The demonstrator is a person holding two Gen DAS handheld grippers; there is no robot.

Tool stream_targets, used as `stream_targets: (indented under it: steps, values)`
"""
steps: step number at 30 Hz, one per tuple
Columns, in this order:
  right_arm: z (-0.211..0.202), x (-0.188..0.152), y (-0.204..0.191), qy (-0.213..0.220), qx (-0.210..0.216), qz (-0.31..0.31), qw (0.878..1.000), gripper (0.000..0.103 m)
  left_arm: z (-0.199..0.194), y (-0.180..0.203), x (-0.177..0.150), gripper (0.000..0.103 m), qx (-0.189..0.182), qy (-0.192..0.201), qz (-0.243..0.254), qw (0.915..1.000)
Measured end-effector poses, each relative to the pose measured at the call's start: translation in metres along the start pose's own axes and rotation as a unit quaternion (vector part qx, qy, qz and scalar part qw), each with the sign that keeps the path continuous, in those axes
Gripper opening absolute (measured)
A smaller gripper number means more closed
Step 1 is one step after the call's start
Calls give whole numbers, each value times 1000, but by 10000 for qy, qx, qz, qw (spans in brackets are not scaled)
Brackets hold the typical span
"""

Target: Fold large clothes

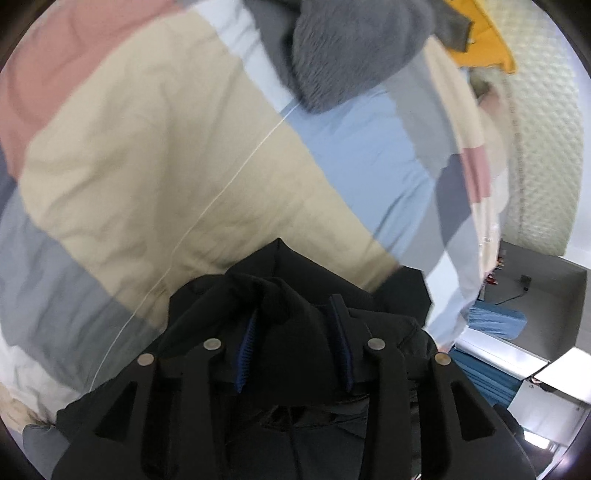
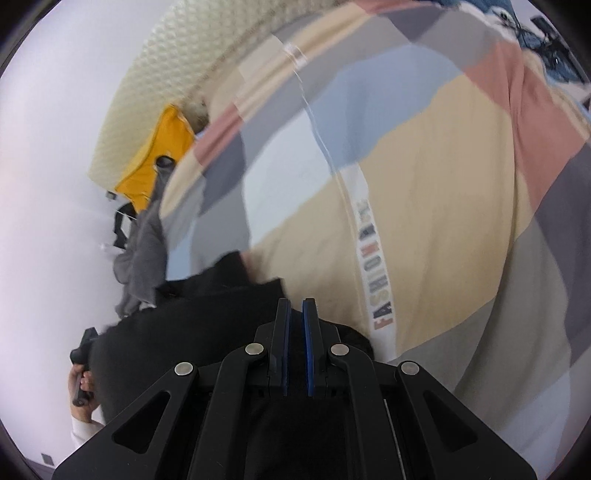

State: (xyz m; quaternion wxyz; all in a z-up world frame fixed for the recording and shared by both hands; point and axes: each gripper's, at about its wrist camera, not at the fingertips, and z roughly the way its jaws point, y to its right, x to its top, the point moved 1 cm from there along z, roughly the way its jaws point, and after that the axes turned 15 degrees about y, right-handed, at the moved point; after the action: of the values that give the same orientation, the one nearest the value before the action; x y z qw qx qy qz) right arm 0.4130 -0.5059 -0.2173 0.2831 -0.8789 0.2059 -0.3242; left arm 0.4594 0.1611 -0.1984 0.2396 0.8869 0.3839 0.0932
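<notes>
Left wrist view: left claw (image 1: 295, 350) closed on a bunched fold of the black garment (image 1: 306, 291), blue pads pressed into the cloth on both sides.
Right wrist view: right claw (image 2: 297, 354) nearly shut, a thin slit between the blue pads (image 2: 283, 354); black cloth under and behind the pads, but cannot tell whether any is pinched.
Garment position: black garment lifted over the patchwork bedspread (image 1: 147, 166), hanging between the two claws.
Garment direction: in the right wrist view, long axis from the right claw leftward toward the person's hand (image 2: 84, 384) on the other handle; blurred, so exact outline unclear.
Garment peak: in the left wrist view, a pointed corner pushing up past the left claw, away from the camera.
Bed: quilt blocks of beige, blue, grey and pink, a white strip with lettering (image 2: 380, 266) along it.
Far side: grey fleece item (image 1: 351, 48) and yellow item (image 1: 480, 33) piled by the cream headboard (image 1: 539, 129).
</notes>
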Motion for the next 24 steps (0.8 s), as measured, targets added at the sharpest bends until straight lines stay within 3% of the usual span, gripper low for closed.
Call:
stream_targets:
  steps: [2, 5, 9, 12, 16, 18, 20, 21, 24]
  values:
    - [10, -6, 9, -91, -142, 3, 9999, 4, 2, -12, -1, 39, -9, 130, -384, 9992]
    - [15, -9, 16, -108, -313, 40, 9994, 8, -8, -9, -4, 42, -96, 192, -302, 9993]
    - [-5, -4, -1, 159, -491, -226, 9984, 8, -47, -4, -12, 65, -483, 378, -189, 9979]
    - [-29, -2, -26, 375, -402, -447, 9975, 9, -96, 6, -23, 81, -968, 801, 158, 9919]
    - [-65, -6, -65, 676, -247, -808, 9941, 11, -165, 25, -48, 82, -1410, 1416, 1013, 9746]
    - [-86, -13, -89, 829, -156, -1065, 9907, 30, -192, 31, -66, 82, -1340, 1755, 1539, 9631]
    - [-104, -23, -110, 1009, -72, -1276, 9866, 53, -213, 40, -97, 82, -1273, 2159, 2255, 9415]
    - [-114, -32, -123, 1109, -12, -1416, 9837, 57, -216, 42, -108, 82, -1210, 2305, 2545, 9314]
    - [-127, -63, -154, 1240, 185, -1718, 9771, 59, -209, 51, -164, 82, -917, 2704, 3697, 8842]
